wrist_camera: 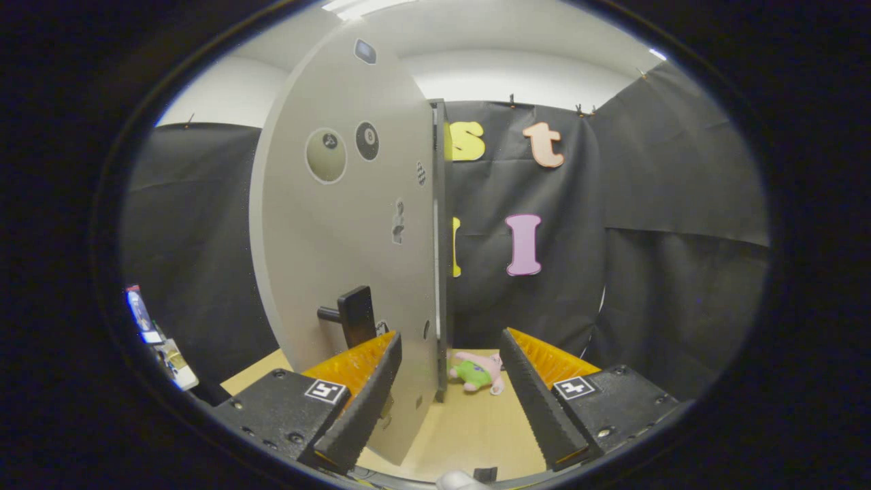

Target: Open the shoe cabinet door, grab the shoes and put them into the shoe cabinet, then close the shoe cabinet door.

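Gripper view. Gripper (449,388) held with fingers spread wide, nothing pressed between them. Saw the shoe cabinet door (347,224) standing upright and swung open, edge-on, its free edge running down into the gap between the fingers, nearer the left finger (364,401). Could not tell whether that finger touched the door's face; right finger (537,401) well apart from it. Dark handle (354,314) on the door's face, at about 10 o'clock from the left fingertip, just above it. Round stickers (326,155) high on the door at about 11 o'clock from the gripper, plus a few smaller marks lower down. Behind the door's edge, a dark upright strip (441,204) of the cabinet, narrow and seen side-on; interior not visible. Small pink and green plush toy (478,372) lying on the light wooden tabletop (463,429), beyond the fingers at roughly 12 o'clock, just right of the door's bottom corner. Black cloth wall (646,224) behind everything. Small cluttered items (160,340) far off at 9 o'clock, too distorted to identify.
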`<state>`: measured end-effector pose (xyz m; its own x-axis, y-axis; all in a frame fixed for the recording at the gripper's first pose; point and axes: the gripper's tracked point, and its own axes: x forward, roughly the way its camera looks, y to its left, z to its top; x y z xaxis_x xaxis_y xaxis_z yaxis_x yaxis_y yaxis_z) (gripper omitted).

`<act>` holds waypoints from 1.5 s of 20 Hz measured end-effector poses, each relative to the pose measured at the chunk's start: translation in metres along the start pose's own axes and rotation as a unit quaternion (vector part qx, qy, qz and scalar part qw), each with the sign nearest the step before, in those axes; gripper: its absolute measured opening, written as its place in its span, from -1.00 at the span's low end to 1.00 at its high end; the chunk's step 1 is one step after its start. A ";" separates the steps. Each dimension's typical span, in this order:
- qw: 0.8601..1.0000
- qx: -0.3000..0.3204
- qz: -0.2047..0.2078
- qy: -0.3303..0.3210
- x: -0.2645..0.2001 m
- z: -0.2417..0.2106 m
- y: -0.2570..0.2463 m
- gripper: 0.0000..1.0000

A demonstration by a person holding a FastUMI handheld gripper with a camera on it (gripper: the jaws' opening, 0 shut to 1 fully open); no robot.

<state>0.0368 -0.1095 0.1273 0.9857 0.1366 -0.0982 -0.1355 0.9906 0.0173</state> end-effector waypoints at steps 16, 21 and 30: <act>0.999 -0.014 0.044 0.011 0.055 -0.016 0.171 0.99; 0.999 -0.011 0.050 0.005 0.043 -0.012 0.183 1.00; 1.000 -0.012 0.028 0.004 0.003 -0.004 0.172 1.00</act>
<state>0.0165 0.0612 0.1260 0.9759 0.1914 -0.1048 -0.1926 0.9813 -0.0014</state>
